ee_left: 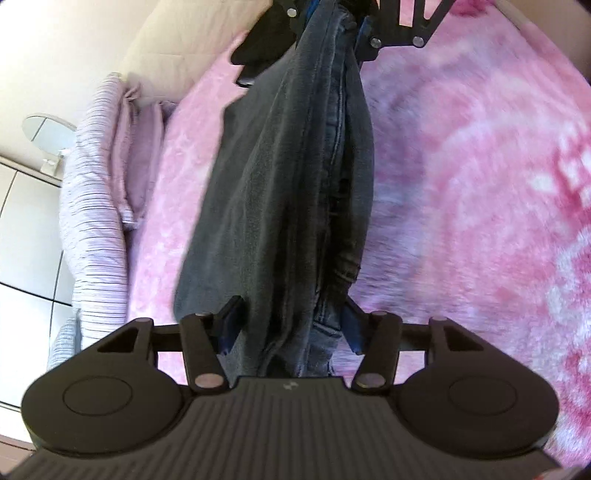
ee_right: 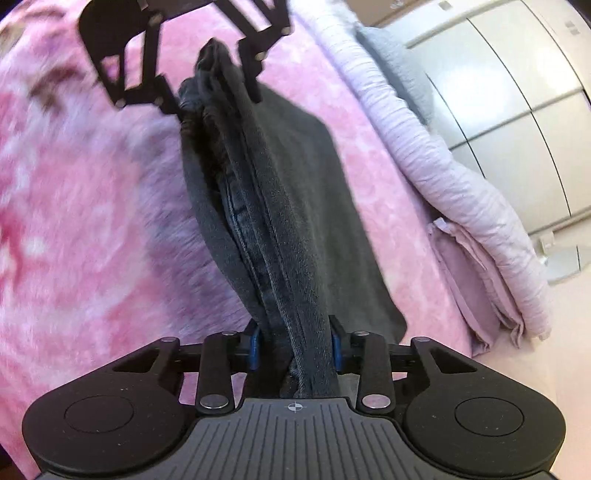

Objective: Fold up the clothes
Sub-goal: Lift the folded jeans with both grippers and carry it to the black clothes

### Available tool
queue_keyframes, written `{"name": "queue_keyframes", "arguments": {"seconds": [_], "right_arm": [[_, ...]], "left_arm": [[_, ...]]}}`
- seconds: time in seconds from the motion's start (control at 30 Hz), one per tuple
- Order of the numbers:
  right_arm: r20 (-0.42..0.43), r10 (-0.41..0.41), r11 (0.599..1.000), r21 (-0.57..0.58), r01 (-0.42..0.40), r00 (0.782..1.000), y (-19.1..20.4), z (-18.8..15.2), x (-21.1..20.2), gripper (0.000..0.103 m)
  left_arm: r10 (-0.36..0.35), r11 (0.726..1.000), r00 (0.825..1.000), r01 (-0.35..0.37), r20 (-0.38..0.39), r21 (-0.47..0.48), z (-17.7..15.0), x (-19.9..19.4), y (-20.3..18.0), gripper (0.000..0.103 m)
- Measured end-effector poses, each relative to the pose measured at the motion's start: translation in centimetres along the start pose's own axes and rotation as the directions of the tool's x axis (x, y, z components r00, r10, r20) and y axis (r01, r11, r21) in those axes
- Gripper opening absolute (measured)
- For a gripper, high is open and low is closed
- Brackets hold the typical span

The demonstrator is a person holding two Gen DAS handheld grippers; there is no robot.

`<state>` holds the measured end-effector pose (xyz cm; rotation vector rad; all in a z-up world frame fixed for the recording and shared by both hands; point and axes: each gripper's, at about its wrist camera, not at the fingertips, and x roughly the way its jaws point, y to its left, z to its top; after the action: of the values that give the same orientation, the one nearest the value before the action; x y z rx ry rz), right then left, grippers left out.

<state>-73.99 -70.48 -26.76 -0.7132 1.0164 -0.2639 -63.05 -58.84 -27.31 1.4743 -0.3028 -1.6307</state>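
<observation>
Stretching between the two grippers, a pair of dark grey jeans runs up the middle of both wrist views, bunched lengthwise with seams and folds showing. At the bottom centre of the left wrist view, the left gripper pinches one end of the jeans between its blue-padded fingers, the jaws drawn in narrow against the denim. The right gripper appears at the top centre of that same view, clamping the far end of the cloth.

From the right wrist view the arrangement mirrors: the right gripper grips the jeans at the bottom centre, fingers pressed on either side of the fabric, while the left gripper holds the other end in the upper left.

Beneath the jeans lies a fluffy pink blanket, filling most of both frames. A striped lilac duvet is bundled along the left edge of the left wrist view, with pale cupboard doors at the upper right of the right wrist view.
</observation>
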Motion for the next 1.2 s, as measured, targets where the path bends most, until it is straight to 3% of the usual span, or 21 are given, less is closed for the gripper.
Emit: {"name": "queue_keyframes", "arguments": {"seconds": [0.07, 0.13, 0.3, 0.37, 0.5, 0.8, 1.03, 1.2], "right_arm": [[0.002, 0.015, 1.000, 0.011, -0.015, 1.000, -1.1, 1.0, 0.1, 0.029], [0.012, 0.036, 0.999, 0.009, -0.037, 0.999, -1.9, 1.8, -0.1, 0.027], [0.025, 0.052, 0.999, 0.016, -0.052, 0.998, -3.7, 2.4, -0.8, 0.027], [0.027, 0.053, 0.999, 0.010, -0.053, 0.998, -4.1, 2.5, -1.2, 0.026], [0.032, 0.064, 0.998, -0.017, -0.063, 0.997, -4.2, 2.2, -1.5, 0.025], [0.079, 0.019, 0.999, 0.035, -0.022, 0.997, -10.2, 3.3, -6.2, 0.022], [0.071, -0.114, 0.987, 0.126, 0.104, 0.991, -15.6, 0.9, -12.2, 0.022], [-0.001, -0.242, 0.956, 0.170, 0.239, 0.970, -20.0, -3.4, -15.6, 0.022]], "left_arm": [[-0.003, 1.000, 1.000, 0.003, -0.013, 0.003, 0.2, 0.4, 0.4, 0.056], [0.014, 0.999, 1.000, -0.013, -0.014, 0.050, 0.3, 0.7, -0.2, 0.067], [0.060, 0.989, 0.998, -0.057, -0.021, 0.136, 0.7, 1.8, -1.5, 0.070], [0.074, 0.992, 0.996, -0.067, -0.052, 0.111, 0.8, 2.5, -0.7, 0.062], [0.060, 0.995, 0.996, -0.054, -0.067, 0.080, 1.1, 2.2, 2.0, 0.036], [0.114, 0.984, 0.993, -0.109, -0.032, 0.140, 4.1, -3.1, 9.8, 0.032], [0.191, 0.956, 0.979, -0.200, 0.065, 0.214, 10.7, -5.6, 15.3, 0.032], [0.229, 0.933, 0.956, -0.269, 0.183, 0.238, 18.5, -5.0, 17.9, 0.032]]}}
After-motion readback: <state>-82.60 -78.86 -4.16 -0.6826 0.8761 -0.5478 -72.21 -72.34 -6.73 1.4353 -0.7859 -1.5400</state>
